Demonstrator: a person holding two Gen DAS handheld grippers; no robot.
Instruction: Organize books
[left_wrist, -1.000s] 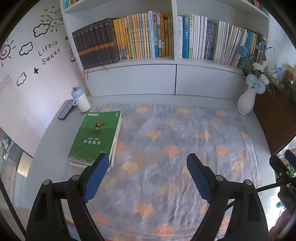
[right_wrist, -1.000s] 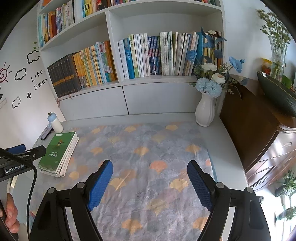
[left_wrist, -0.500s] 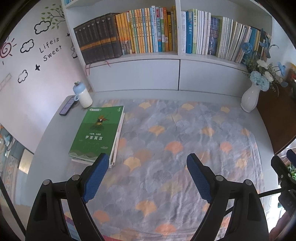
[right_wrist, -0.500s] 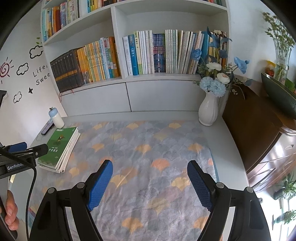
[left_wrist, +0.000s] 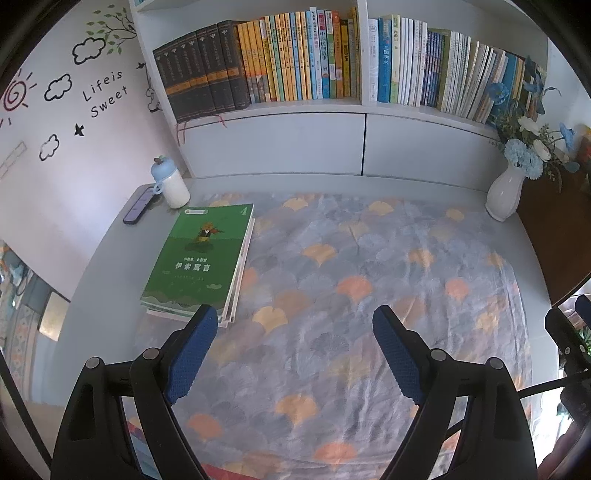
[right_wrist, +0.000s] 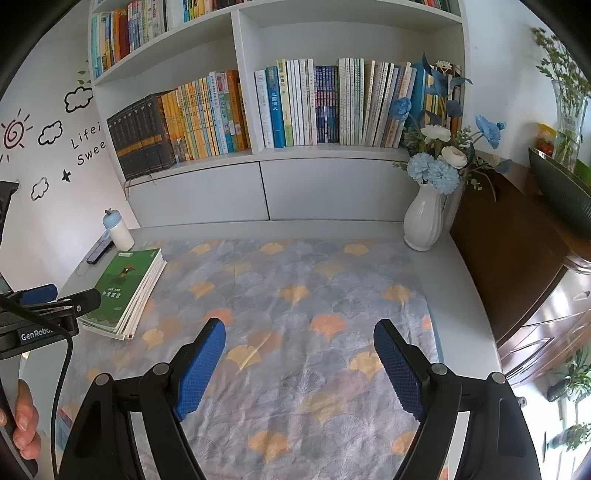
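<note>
A small stack of books with a green cover on top (left_wrist: 201, 260) (right_wrist: 123, 286) lies flat at the left of the patterned cloth (left_wrist: 351, 295). My left gripper (left_wrist: 291, 317) hovers open just in front of the stack's near edge, nothing between its blue pads. My right gripper (right_wrist: 299, 328) is open over the middle of the cloth, well right of the stack. The left gripper's body (right_wrist: 44, 314) shows at the left edge of the right wrist view. Upright books fill the white shelf (left_wrist: 295, 107) behind.
A white bottle with a blue cap (left_wrist: 170, 182) and a dark phone (left_wrist: 138, 208) sit behind the stack. A white vase of blue and white flowers (right_wrist: 424, 218) stands at the back right, beside a brown cabinet (right_wrist: 517, 258). A hand (right_wrist: 22, 421) grips the left handle.
Both views have shifted slightly: shelf and table sit a little lower in the frames. The book stack has not moved, and both grippers stay open.
</note>
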